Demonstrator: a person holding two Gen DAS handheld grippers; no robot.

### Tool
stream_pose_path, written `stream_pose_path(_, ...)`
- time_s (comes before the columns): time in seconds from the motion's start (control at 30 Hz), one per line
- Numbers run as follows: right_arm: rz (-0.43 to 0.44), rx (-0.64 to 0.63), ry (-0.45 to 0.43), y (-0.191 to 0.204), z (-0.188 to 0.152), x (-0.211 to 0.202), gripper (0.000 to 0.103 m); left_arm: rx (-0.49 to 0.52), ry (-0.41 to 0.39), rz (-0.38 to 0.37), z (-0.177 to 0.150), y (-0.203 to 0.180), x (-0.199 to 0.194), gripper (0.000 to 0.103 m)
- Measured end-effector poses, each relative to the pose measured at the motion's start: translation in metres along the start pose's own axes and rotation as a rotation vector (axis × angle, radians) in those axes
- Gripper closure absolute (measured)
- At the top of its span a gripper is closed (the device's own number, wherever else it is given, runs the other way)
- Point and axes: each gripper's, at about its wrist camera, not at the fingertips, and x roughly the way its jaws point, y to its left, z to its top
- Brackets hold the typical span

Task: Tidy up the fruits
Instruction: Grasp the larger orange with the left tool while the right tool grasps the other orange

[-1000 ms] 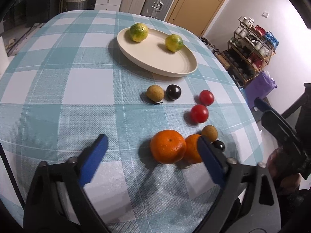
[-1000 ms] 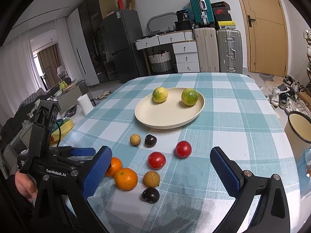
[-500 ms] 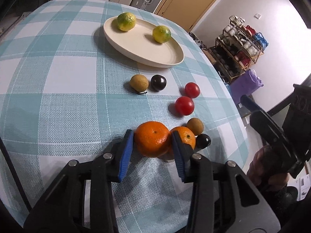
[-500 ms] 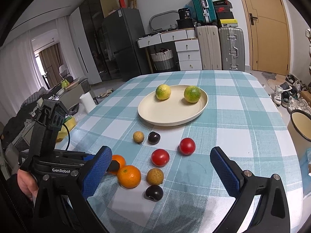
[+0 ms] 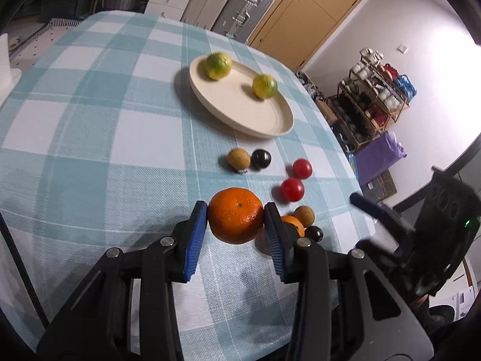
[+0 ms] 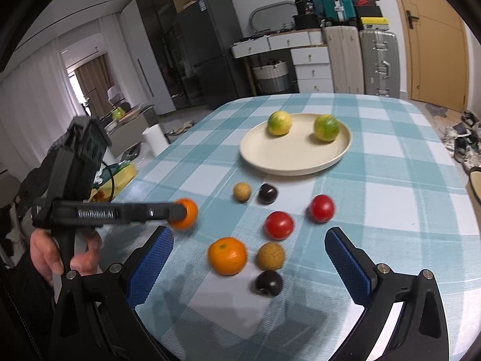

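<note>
"GenRobot.AI" on the left tool [image 6: 180, 213], clamping an orange [image 6: 186, 213]

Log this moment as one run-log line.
left tool: shut on round orange tangerine, lifted | right tool: open, empty | round cream plate: two green-yellow citrus
</note>
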Motion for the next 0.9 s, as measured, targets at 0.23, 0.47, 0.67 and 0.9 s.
stream_pose_path(0.23, 0.065, -0.009, 0.061, 0.014, -0.009, 0.015, 0.000, -0.016, -0.033, 0.001, 0.004, 0.009, -0.017, 0.067)
stream_pose_path(0.47, 0.081, -0.009, 0.091, 0.024, -0.015, 0.028, 0.004, -0.027, -0.025, -0.002, -0.002, 0.014, -0.017, 0.067)
stream_pose_path(0.67, 0.064, -0.038, 0.109, 0.033, -0.015, 0.036, 0.011, -0.042, -0.016, 0.001, -0.004, 0.019, -0.015, 0.067)
stream_pose_path(0.9, -0.072, -0.163, 0.134, 0.047, -0.017, 0.050, 0.025, -0.060, -0.006, -0.005, -0.006, 0.027, -0.010, 0.067)
